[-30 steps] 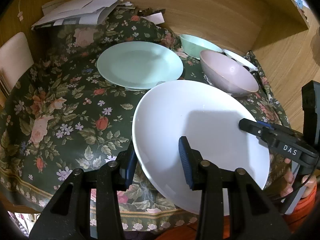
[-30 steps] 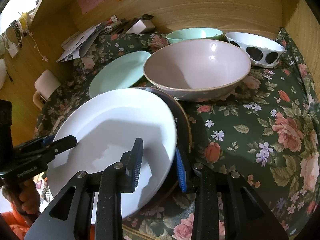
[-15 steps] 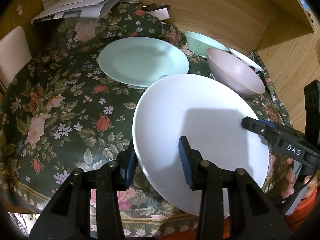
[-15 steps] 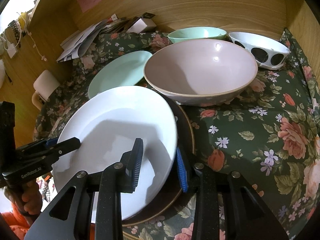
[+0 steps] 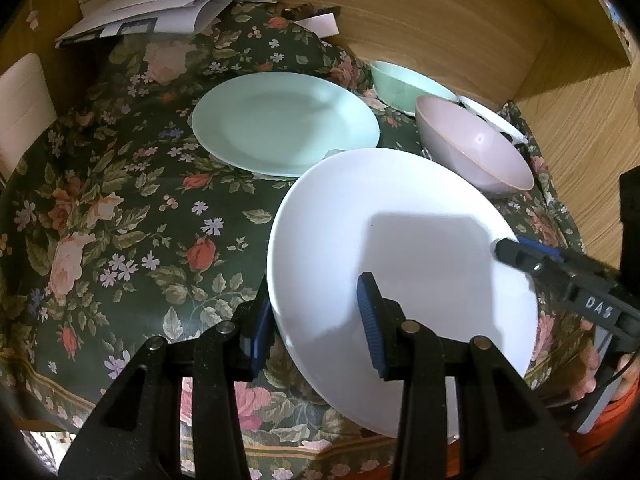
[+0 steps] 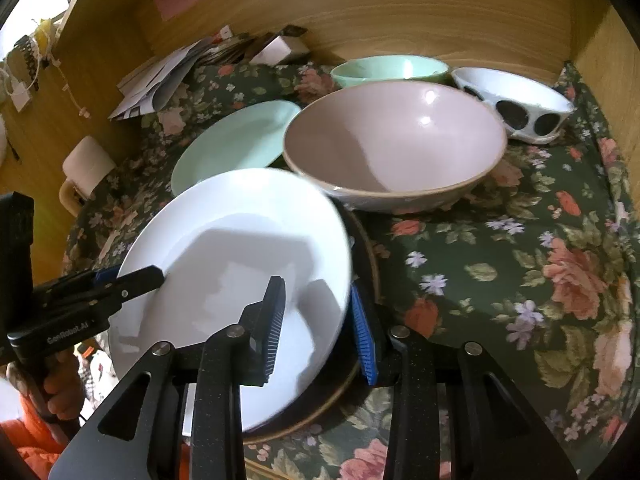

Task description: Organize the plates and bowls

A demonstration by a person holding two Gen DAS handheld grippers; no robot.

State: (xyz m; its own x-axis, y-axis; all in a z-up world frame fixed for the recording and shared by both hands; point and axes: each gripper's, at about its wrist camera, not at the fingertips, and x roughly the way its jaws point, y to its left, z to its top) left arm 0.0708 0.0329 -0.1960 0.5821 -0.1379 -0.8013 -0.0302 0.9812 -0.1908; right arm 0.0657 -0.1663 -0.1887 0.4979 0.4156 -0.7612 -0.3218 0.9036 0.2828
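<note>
A white plate is held tilted above the floral tablecloth. My left gripper is shut on its left rim, one pad above and one below. My right gripper is shut on its right rim; it also shows in the left wrist view. Under the white plate lies a dark brown plate. A mint plate lies beyond. A pink bowl, a mint bowl and a white bowl with black spots stand at the back.
Wooden walls enclose the back and right sides. A pile of papers lies at the back left. A cream mug stands at the left edge. The floral cloth shows bare at the right.
The white plate has been lifted and carried away from the table's front edge toward the mint plate, with both grippers still gripping it. The brown plate beneath shows more.
</note>
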